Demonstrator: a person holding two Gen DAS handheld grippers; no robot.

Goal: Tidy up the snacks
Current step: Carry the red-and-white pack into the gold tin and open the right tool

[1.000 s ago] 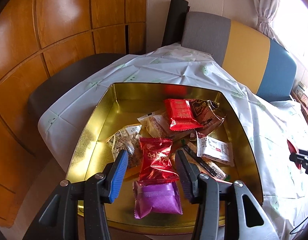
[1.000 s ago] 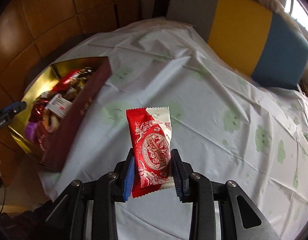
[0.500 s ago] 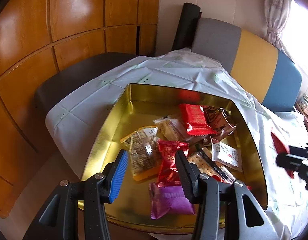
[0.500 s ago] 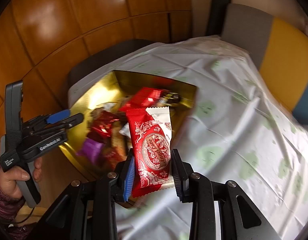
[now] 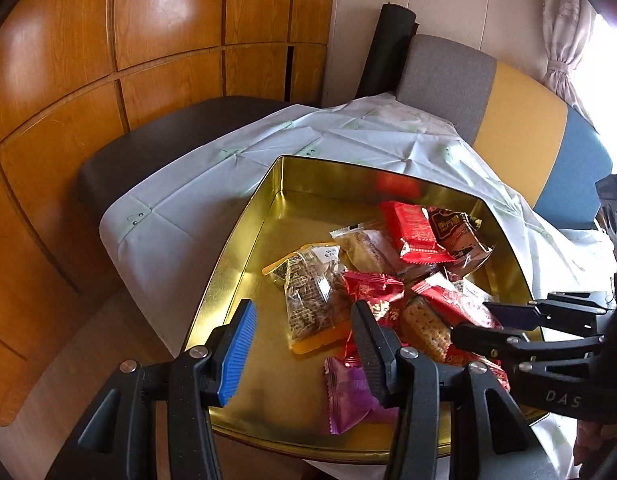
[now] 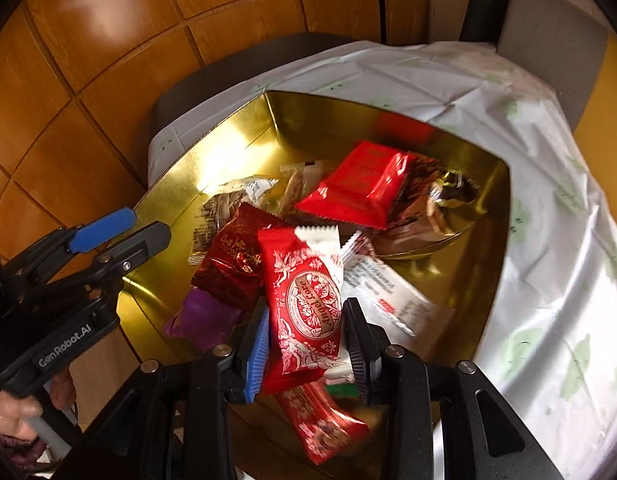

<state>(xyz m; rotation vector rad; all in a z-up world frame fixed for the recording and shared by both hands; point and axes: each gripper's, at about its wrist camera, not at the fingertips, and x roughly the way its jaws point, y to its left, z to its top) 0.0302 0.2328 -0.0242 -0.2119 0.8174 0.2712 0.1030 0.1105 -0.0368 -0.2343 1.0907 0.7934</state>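
Our right gripper [image 6: 306, 344], jaws opening around the red-and-white packet [image 6: 306, 300] at lower centre (light, crinkly, slippery; best pinched mid-body); left gripper [image 5: 304, 344] gapes empty.

Left gripper [image 5: 304, 340]: black plastic frame, two long fingers, silver screw heads at pivots. One pad [image 5: 238, 350] ribbed blue, other finger [image 5: 368, 344] black, ribbed inner face. In right wrist view: white "GenRobot.AI" lettering on body behind claw, pale grey handle below. Right gripper [image 6: 306, 344]: same black build, blue ribbed pad one side, dark pad opposite; "DAS" letters on side. Person: dark purplish sleeve [image 6: 12, 450] at handle.
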